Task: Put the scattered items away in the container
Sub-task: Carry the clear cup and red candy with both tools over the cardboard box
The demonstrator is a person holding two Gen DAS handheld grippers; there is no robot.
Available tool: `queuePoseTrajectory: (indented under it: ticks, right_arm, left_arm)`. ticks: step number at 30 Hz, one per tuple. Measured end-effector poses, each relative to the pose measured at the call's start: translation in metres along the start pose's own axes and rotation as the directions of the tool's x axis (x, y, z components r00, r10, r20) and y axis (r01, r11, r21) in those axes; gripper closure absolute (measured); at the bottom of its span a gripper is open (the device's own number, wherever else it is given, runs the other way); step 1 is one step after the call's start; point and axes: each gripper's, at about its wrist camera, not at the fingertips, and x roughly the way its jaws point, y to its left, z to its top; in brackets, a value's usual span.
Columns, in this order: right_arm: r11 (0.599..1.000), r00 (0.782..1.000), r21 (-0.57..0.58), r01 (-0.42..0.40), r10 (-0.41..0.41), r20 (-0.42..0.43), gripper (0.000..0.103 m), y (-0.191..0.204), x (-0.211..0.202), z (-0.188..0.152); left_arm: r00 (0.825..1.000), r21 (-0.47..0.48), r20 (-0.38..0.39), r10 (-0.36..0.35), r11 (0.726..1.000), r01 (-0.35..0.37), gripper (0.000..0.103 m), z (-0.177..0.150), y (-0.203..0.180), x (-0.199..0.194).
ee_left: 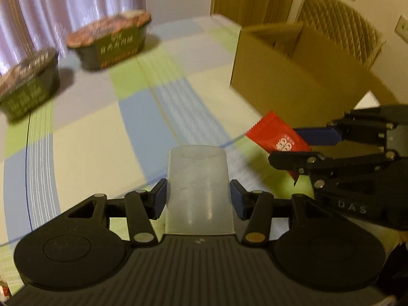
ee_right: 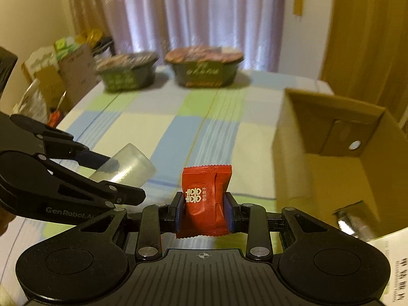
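Both grippers are seen loaded and held above a checked bedspread (ee_left: 89,137). Left gripper (ee_left: 198,199): its blue pads (ee_left: 160,199) are pressed against the two sides of a cloudy plastic cup (ee_left: 199,188), which is gripped between them and points forward, away from the camera. From the right wrist view the same cup (ee_right: 127,165) is seen lying on its side in the fingers, clear of the cloth.

Right gripper (ee_right: 204,210): its jaws are closed to a narrow gap on a red sweet packet (ee_right: 205,201), which is held upright, white characters printed on its front, with its crimped top edge standing above the fingers. In the left wrist view the packet (ee_left: 278,135) is seen jutting out leftward from the right gripper's fingers (ee_left: 318,135), just in front of the cardboard box (ee_left: 293,76).

The box is set on the bedspread to the right of both grippers — its top is open, and a round hole is visible in its far inner wall from the right wrist view (ee_right: 331,153). Something shiny lies low in the box near its front corner; what it is cannot be told.

Two dark green instant noodle bowls (ee_right: 206,68) with sealed printed lids are stood side by side at the far end of the bed, the left one (ee_right: 127,74) blurred. Both are well apart from the box. Pale pleated curtains (ee_right: 204,12) hang behind them — and other cartons and bags (ee_right: 58,68) are piled beside the bed at the far left.
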Motion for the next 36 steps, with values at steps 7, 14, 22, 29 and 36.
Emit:
queuePoseTrajectory:
  ticks: [7, 14, 22, 29, 36]
  right_arm:
    - [0.999, 0.998, 0.043, 0.009, -0.011, 0.055, 0.068, -0.015, -0.018, 0.014]
    - [0.994, 0.994, 0.105, 0.019, -0.030, 0.104, 0.068, -0.030, -0.045, 0.021]
    - [0.994, 0.994, 0.102, 0.030, -0.041, 0.106, 0.068, -0.041, -0.084, 0.017]
    - [0.990, 0.990, 0.126, 0.057, -0.073, 0.124, 0.068, -0.061, -0.119, 0.016]
    - [0.986, 0.983, 0.147, 0.080, -0.103, 0.153, 0.068, -0.083, -0.150, 0.016]
  left_arm:
    - [1.000, 0.000, 0.019, -0.010, 1.000, 0.010, 0.056, 0.008, -0.011, -0.003]
    - [0.997, -0.005, 0.078, 0.027, 1.000, -0.027, 0.056, 0.017, -0.021, -0.024]
    - [0.996, -0.054, 0.093, 0.015, 0.998, -0.010, 0.056, 0.012, -0.046, -0.054]
    - [0.993, -0.043, 0.117, 0.012, 0.999, -0.007, 0.056, 0.024, -0.073, -0.077]
    - [0.990, 0.017, 0.143, -0.012, 1.000, 0.010, 0.056, 0.047, -0.115, -0.092]
